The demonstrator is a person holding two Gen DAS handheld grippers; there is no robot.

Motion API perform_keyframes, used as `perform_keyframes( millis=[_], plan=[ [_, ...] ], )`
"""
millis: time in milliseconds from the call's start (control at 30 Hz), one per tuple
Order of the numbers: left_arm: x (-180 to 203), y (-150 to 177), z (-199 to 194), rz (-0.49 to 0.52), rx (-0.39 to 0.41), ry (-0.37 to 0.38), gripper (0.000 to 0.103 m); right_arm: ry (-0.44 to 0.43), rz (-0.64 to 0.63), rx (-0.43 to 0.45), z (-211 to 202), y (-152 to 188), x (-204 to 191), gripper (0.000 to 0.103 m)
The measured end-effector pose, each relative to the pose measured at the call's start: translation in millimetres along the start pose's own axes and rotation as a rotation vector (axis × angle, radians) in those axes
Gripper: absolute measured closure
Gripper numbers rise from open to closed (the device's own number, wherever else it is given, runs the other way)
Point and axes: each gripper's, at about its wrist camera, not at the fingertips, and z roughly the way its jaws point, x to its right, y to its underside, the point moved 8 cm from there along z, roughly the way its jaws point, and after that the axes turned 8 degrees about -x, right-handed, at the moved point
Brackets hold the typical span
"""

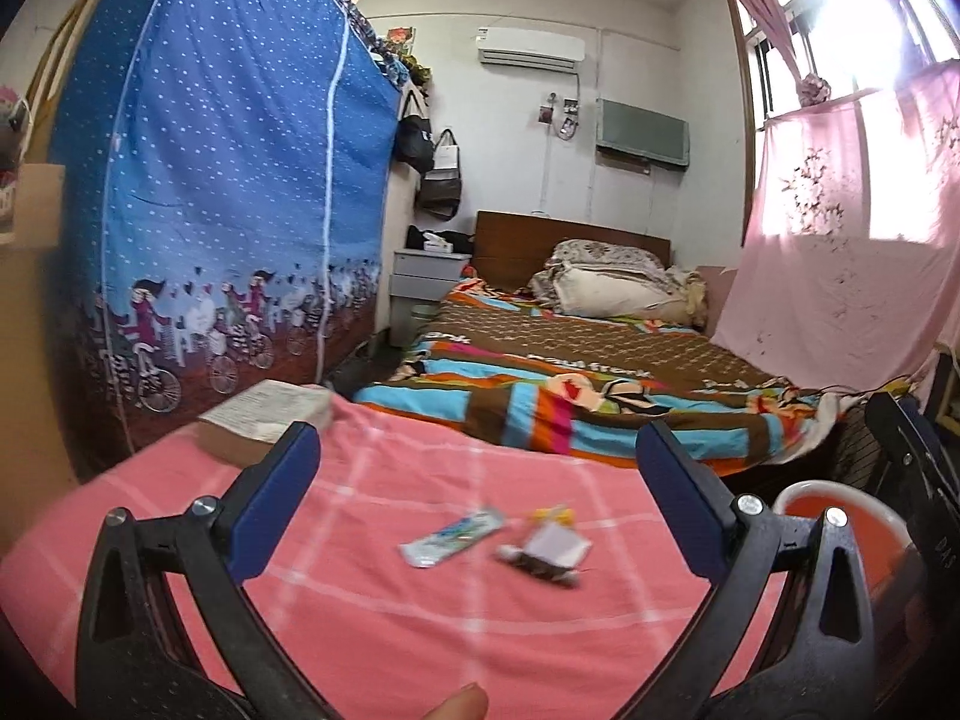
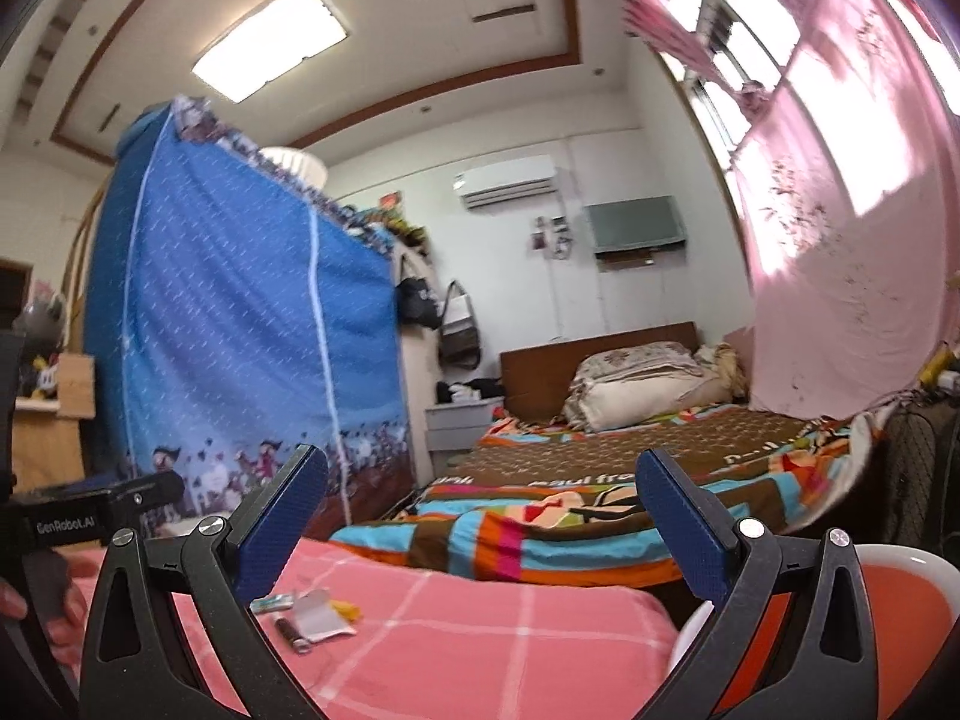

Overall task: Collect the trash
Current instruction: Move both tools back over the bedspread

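the trash sits in a small cluster near the middle of the pink checked cloth [image 1: 372,618]: a flat blue-and-white wrapper [image 1: 451,537], with a crumpled white packet [image 1: 549,546] just beside it and a yellow scrap [image 1: 555,515] touching the packet's far side. the wrapper's long axis runs slantwise, its far end toward the packet. it all lies straight ahead of my left tongs [image 1: 477,480], a little below their tips, between the two blue pads. from my right tongs [image 2: 480,516] the same cluster lies low and off to the left, so i judge the left hand is nearer. both tongs stand wide and hold nothing. the left tilts slightly down; the right looks about level. an orange bin with a white rim [image 1: 840,495] waits beyond the cloth's right edge.
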Motion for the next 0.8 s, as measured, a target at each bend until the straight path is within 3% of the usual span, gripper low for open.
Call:
perform_keyframes(
  millis=[233, 400, 667, 800],
  plan=[
    [-34.6, -1.8, -2.7, 0.028, 0.025, -0.034, 0.0, -0.065, -0.068, -0.063, 21.9, 11.2, -34.3, 0.0],
    [-45.5, -0.6, 6.3, 0.056, -0.003, -0.038, 0.0, -0.12, -0.121, -0.164, 44.4, 27.6, -58.4, 0.0],
    [-56.4, 8.6, 30.7, 0.038, -0.104, 0.007, 0.0, -0.22, -0.182, -0.369, 73.5, 60.3, -85.2, 0.034],
    [-57.9, 19.4, 50.4, 0.018, -0.209, 0.042, 0.011, -0.273, -0.187, -0.505, 87.1, 80.0, -93.9, 0.055]
  ],
)
